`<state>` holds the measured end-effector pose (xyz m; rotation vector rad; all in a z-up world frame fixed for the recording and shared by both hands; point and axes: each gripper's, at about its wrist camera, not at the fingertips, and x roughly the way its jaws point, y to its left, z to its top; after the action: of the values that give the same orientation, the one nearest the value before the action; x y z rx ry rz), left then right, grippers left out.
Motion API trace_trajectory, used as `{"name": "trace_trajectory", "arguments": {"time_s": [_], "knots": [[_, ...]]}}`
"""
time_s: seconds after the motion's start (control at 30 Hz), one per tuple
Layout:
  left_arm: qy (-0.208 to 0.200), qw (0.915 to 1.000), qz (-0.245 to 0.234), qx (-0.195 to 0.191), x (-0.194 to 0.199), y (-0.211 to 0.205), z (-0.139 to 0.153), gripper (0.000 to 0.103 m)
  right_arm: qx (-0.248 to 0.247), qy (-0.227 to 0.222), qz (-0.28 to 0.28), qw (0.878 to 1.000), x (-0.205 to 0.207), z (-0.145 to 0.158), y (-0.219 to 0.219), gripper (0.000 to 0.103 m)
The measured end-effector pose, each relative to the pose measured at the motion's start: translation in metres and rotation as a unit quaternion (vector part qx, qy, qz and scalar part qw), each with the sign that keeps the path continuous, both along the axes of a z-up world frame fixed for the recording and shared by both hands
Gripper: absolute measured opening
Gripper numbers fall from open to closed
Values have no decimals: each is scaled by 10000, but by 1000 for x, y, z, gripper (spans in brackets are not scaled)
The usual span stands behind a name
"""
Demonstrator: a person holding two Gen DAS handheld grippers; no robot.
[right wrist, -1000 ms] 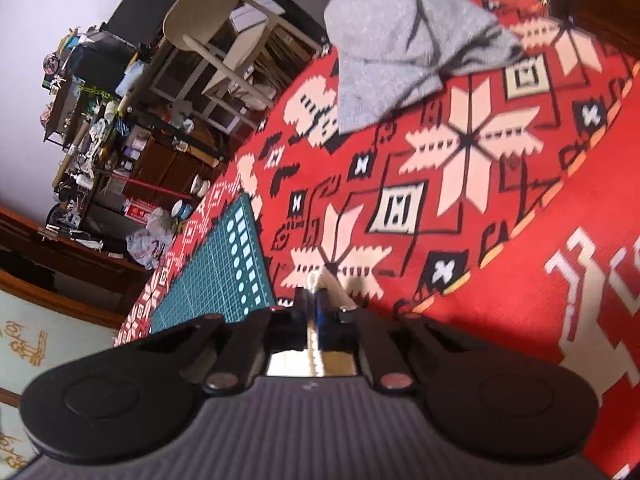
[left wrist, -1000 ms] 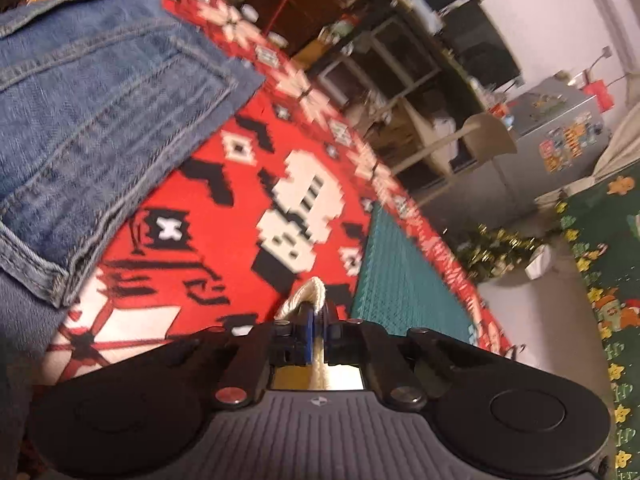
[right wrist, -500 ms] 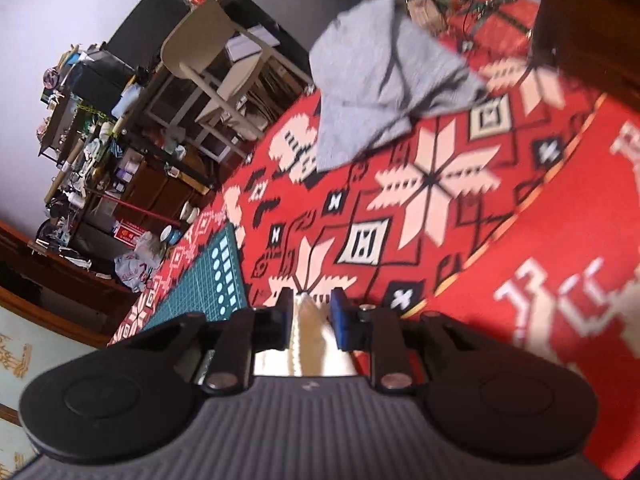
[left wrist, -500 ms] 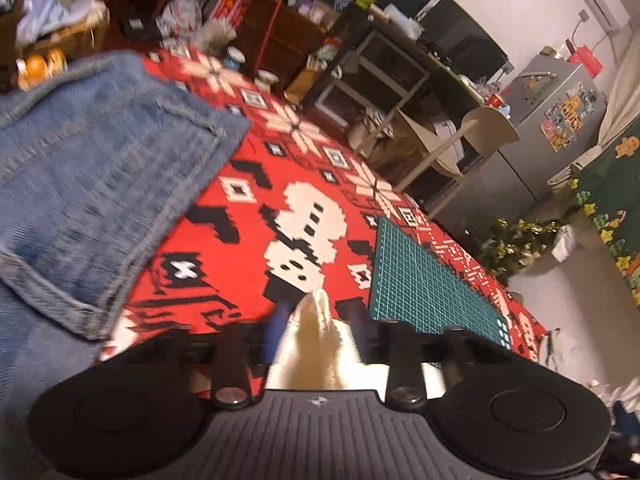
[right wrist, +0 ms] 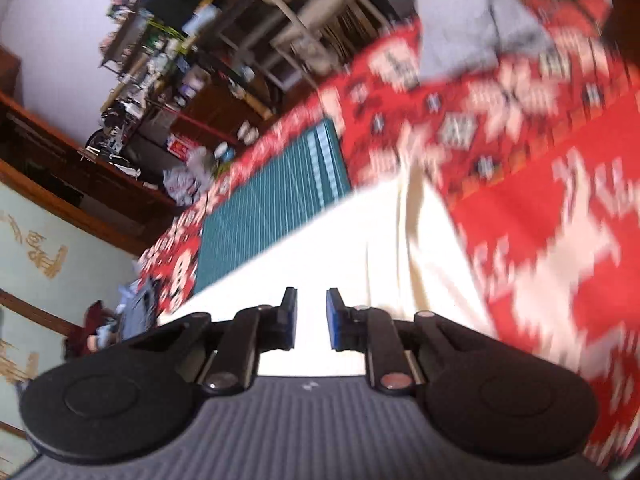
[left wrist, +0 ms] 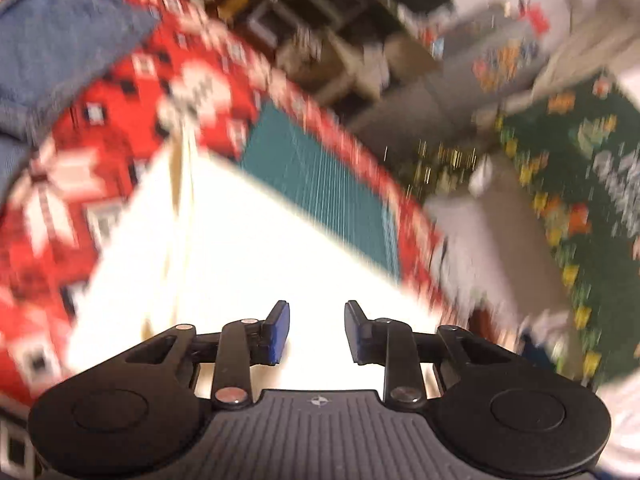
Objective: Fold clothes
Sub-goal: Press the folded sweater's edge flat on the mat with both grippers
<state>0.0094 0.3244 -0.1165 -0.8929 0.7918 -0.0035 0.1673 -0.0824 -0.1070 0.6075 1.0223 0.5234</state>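
Both grippers angled down over white cloth (left wrist: 260, 240): left gripper (left wrist: 317, 330) & right gripper (right wrist: 311, 318) jaws closing, nothing gripped; green mat (left wrist: 320, 184) near cloth edge.

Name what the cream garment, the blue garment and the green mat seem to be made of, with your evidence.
Cream garment: probably soft cloth; it creases.
Blue garment: likely denim, going by its mottled blue; blurred.
Green mat: apparently stiff plastic or rubber; flat, with a printed grid.

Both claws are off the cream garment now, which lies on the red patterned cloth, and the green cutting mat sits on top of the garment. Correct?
Not quite. The mat is not on the garment: it lies on the red cloth beyond the garment's far edge, as both wrist views show. The rest holds: nothing is between the pads of the left claw or the right claw, whose jaws are closing.
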Motion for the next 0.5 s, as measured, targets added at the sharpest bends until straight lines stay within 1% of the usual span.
{"name": "trace_trajectory", "arguments": {"time_s": [0.1, 0.2, 0.3, 0.33, 0.37, 0.43, 0.47, 0.5], "knots": [[380, 9987, -314, 108, -4, -20, -12, 27, 168, 414, -64, 9990, -15, -7, -3, 17], [542, 9977, -357, 220, -9, -28, -19, 27, -8, 596, 27, 9982, -26, -18, 0, 17], [661, 9966, -351, 350, -12, -29, -24, 26, -328, 718, 84, 9968, -32, -25, 6, 17], [701, 9963, -336, 368, -13, -29, -26, 25, -446, 758, 103, 9961, -33, -28, 8, 17], [707, 9966, -289, 314, -15, -27, -27, 22, -676, 789, 122, 9945, -35, -30, 10, 17], [713, 9970, -203, 219, -18, -24, -29, 22, -905, 796, 175, 9926, -37, -32, 13, 14], [683, 9972, -187, 231, -20, -23, -27, 22, -894, 701, 217, 9933, -40, -28, 14, 14], [654, 9974, -171, 243, -21, -23, -25, 22, -884, 607, 259, 9939, -42, -24, 14, 17]]}}
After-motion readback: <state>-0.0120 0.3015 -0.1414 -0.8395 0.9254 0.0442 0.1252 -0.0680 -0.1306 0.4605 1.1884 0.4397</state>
